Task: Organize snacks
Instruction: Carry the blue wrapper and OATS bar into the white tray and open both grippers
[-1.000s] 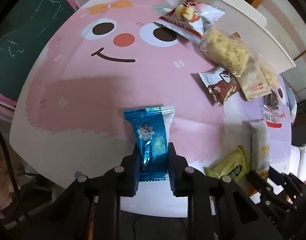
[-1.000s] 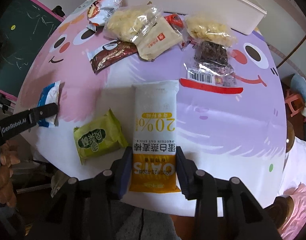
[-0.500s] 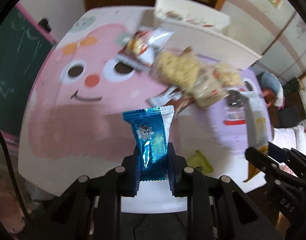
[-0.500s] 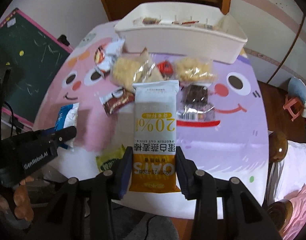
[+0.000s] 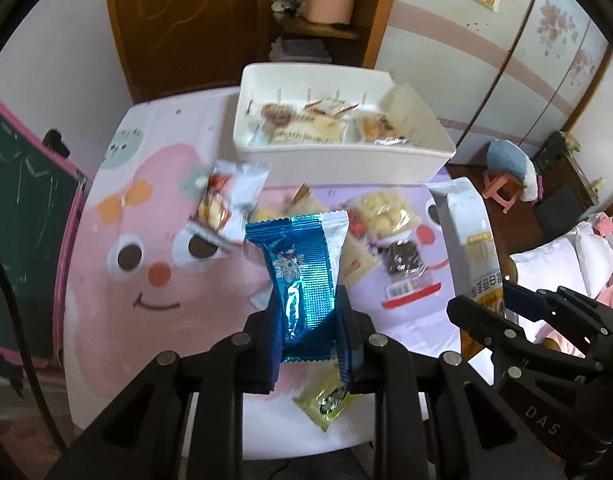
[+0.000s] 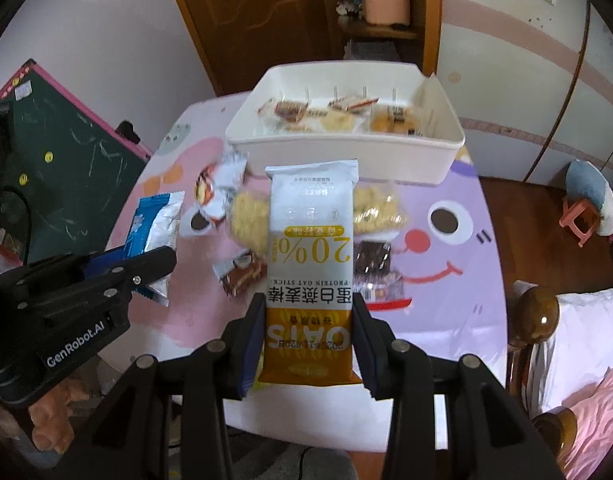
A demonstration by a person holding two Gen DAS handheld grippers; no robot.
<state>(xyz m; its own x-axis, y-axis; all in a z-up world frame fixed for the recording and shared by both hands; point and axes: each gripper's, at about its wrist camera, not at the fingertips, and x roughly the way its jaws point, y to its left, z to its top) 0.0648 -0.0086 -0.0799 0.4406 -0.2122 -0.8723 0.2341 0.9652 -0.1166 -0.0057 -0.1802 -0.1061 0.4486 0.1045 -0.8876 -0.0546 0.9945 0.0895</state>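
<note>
My left gripper [image 5: 308, 322] is shut on a blue and white snack packet [image 5: 302, 276] with a snowflake print, held high above the table. In the right wrist view that packet [image 6: 154, 232] shows at the left edge in the left gripper [image 6: 146, 260]. My right gripper [image 6: 308, 338] is shut on a white and orange oat stick bag [image 6: 310, 264], also lifted; the same bag [image 5: 472, 248] appears at the right of the left wrist view. A white bin [image 6: 346, 156] with several packets inside stands at the table's far edge.
Loose snacks lie on the pink and purple cartoon tablecloth [image 6: 446, 280]: a white pastry packet [image 5: 226, 204], clear bags of yellow puffs [image 6: 246, 220], a brown chocolate bar [image 6: 242, 276], a dark brownie pack [image 6: 372, 260], a green packet [image 5: 326, 398]. A chalkboard [image 6: 74, 176] stands left, a bed right.
Both grippers have risen well above the table with their packets still gripped. The view has tilted up, so the white bin's inside and the room behind it now show.
</note>
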